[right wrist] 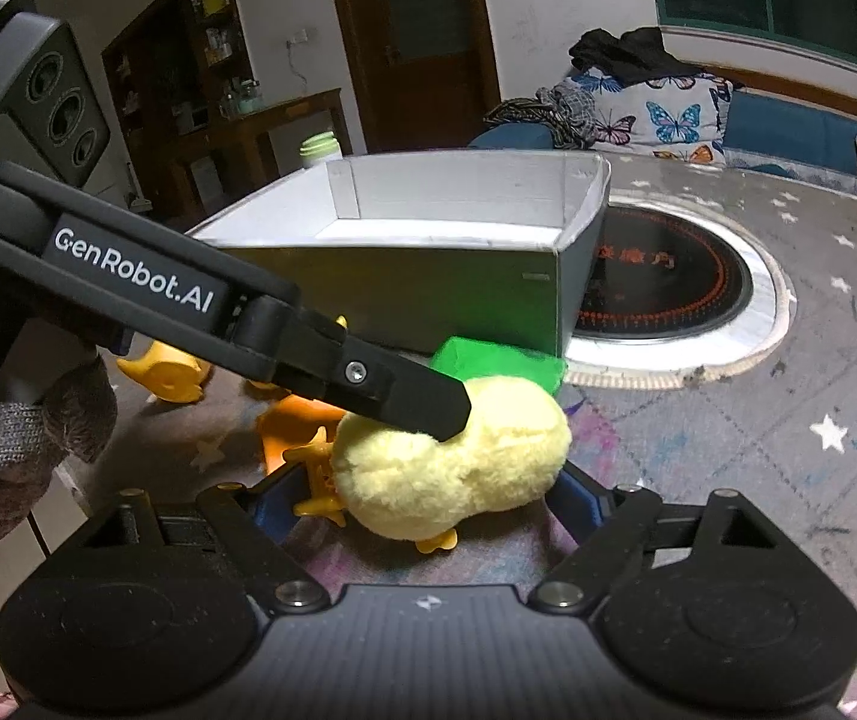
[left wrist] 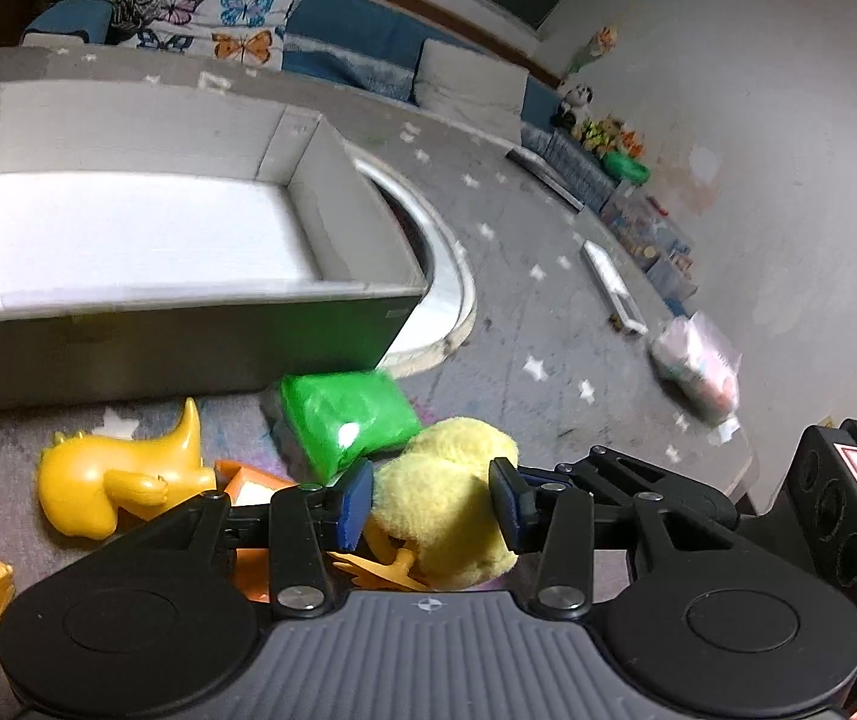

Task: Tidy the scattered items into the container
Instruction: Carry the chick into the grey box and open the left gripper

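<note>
The plush chick (right wrist: 452, 468) is pale yellow and fuzzy, with orange plastic feet (right wrist: 320, 480), and lies on its side on the grey star-patterned mat (right wrist: 728, 420), in front of the white-lined box (right wrist: 458, 276). From the right wrist view its long axis runs left to right, feet toward the left. The left gripper (left wrist: 431, 495) has its jaws spread about the chick's width, one blue pad (left wrist: 353, 501) on each flank; whether they press cannot be told. The right gripper (right wrist: 422, 501) stands wide around the chick from below, pads mostly hidden behind it. A green packet (left wrist: 347, 414) lies just behind the chick, a yellow toy dinosaur (left wrist: 122, 474) to the left.
</note>
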{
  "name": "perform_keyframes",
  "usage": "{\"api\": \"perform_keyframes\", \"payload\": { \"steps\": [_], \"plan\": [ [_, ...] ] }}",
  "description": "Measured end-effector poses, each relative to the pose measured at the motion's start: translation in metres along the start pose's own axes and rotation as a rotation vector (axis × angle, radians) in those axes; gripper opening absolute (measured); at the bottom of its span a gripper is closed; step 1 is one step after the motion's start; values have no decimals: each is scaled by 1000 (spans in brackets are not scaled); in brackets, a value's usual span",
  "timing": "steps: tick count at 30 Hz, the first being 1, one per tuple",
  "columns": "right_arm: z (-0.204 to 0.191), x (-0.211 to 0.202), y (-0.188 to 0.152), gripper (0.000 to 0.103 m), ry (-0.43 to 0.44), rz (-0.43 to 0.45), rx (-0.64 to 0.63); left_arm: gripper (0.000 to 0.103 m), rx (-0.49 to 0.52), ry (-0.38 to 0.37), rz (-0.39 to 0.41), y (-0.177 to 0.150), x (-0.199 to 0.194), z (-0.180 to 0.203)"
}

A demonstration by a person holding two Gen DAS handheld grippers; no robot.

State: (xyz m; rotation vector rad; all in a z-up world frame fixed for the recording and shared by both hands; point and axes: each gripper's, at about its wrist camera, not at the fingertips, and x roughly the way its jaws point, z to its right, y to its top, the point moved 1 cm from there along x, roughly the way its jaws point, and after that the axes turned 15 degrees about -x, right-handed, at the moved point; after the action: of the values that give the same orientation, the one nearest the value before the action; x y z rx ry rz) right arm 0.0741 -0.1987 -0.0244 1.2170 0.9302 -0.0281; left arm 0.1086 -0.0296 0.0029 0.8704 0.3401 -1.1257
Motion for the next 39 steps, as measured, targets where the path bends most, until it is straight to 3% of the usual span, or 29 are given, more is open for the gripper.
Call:
{"api": "perform_keyframes", "payload": {
  "steps": [6,11,18,26,33,39],
  "plan": [
    [6,-16,40,86,-14,48,-90,46,7,-49,109,31,-28,15],
    [20,-7,86,86,-19,72,-202,45,-25,-46,177,71,-31,13],
    [43,45,135,86,29,-9,-293,45,-170,-53,165,122,-3,-26],
    [51,108,146,86,96,-147,-354,44,-310,-52,106,148,34,-73],
    [47,139,141,86,104,-232,-413,44,-340,-39,77,152,50,-89],
    [45,144,137,86,107,-247,-408,44,-345,-39,78,152,51,-93]
  ]
}}
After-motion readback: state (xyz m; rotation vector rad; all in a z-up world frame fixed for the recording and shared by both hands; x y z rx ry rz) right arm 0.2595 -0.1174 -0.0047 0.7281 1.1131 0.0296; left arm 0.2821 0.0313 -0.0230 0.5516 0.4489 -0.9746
